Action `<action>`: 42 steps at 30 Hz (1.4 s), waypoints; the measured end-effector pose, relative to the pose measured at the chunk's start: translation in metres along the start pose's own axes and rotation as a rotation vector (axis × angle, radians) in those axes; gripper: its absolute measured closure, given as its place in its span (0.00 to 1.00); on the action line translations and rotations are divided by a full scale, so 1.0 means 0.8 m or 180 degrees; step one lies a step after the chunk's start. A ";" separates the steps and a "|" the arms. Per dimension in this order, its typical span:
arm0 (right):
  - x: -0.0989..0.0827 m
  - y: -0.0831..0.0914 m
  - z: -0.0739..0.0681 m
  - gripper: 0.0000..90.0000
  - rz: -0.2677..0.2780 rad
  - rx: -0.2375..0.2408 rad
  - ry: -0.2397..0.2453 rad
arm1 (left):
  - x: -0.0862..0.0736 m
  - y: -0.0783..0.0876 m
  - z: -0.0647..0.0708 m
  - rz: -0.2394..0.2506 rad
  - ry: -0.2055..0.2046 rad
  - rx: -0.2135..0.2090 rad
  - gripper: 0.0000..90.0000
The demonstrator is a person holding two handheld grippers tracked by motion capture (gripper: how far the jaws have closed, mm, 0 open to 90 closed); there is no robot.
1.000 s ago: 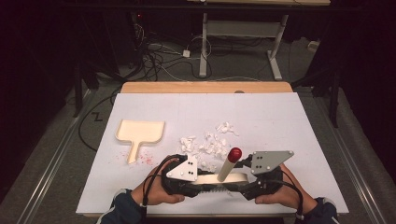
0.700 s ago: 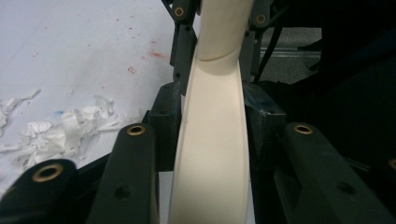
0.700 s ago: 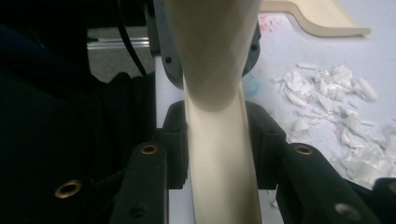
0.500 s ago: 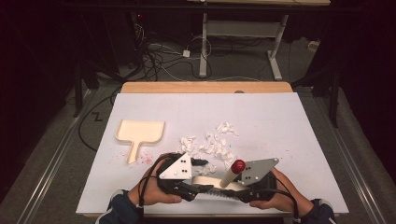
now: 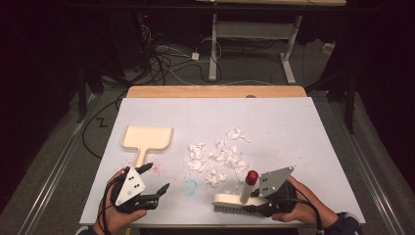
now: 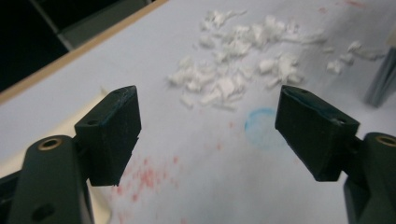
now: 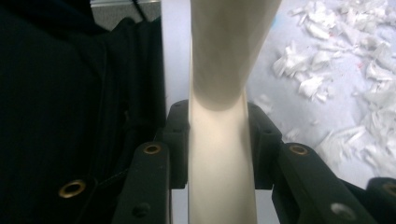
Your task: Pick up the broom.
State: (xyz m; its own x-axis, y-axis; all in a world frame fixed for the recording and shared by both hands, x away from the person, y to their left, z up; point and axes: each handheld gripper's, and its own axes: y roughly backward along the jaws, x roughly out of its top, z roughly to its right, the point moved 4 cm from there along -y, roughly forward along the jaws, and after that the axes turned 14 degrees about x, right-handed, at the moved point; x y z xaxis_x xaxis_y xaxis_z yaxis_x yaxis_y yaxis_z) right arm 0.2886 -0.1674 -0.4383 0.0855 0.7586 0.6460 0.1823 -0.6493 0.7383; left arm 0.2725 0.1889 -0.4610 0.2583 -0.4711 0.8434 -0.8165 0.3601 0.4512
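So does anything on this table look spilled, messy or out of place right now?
Yes. White paper scraps lie scattered loose across the middle of the table, beyond the brush held by the right gripper. Faint red speckles and a blue ring stain mark the surface near the dustpan.

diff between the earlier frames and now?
The left gripper let go of the brush; its jaws have just been opening, empty, and it swung away left toward the dustpan. The right gripper took hold of the brush. Dustpan and paper scraps unchanged.
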 end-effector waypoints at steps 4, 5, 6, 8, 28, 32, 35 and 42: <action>0.003 -0.002 0.037 0.76 0.0054 -0.0145 -0.0123 | -0.020 0.001 0.005 -0.0108 -0.0106 0.0085 0.21; 0.005 -0.003 0.044 0.76 0.0062 -0.0155 -0.0140 | -0.020 0.001 0.005 -0.0108 -0.0106 0.0085 0.21; 0.008 -0.004 0.050 0.76 0.0083 -0.0196 -0.0139 | -0.018 -0.003 0.010 -0.0135 -0.0131 0.0046 0.21; 0.016 -0.007 0.062 0.76 0.0120 -0.0270 -0.0118 | -0.018 -0.008 0.014 -0.0175 -0.0228 0.0063 0.21; 0.044 0.051 0.092 0.76 0.0583 -0.0928 -0.0338 | -0.023 -0.013 0.018 -0.0244 -0.0363 0.0052 0.20; 0.039 0.092 0.097 0.76 0.0930 -0.1335 -0.0575 | -0.023 -0.014 0.019 -0.0246 -0.0357 0.0052 0.20; 0.022 0.114 0.123 0.76 0.1010 -0.1780 -0.0848 | -0.023 -0.015 0.019 -0.0253 -0.0354 0.0038 0.20; -0.011 0.114 0.201 0.76 0.0545 -0.2579 -0.1160 | -0.024 -0.018 0.019 -0.0272 -0.0352 0.0001 0.20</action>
State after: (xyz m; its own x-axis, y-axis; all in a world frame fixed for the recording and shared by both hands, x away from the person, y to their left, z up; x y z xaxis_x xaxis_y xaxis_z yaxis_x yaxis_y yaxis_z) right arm 0.4620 -0.2246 -0.4083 0.3781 0.5289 0.7598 -0.5952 -0.4898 0.6371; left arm 0.2716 0.1804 -0.4880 0.2684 -0.5860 0.7646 -0.7942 0.3146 0.5200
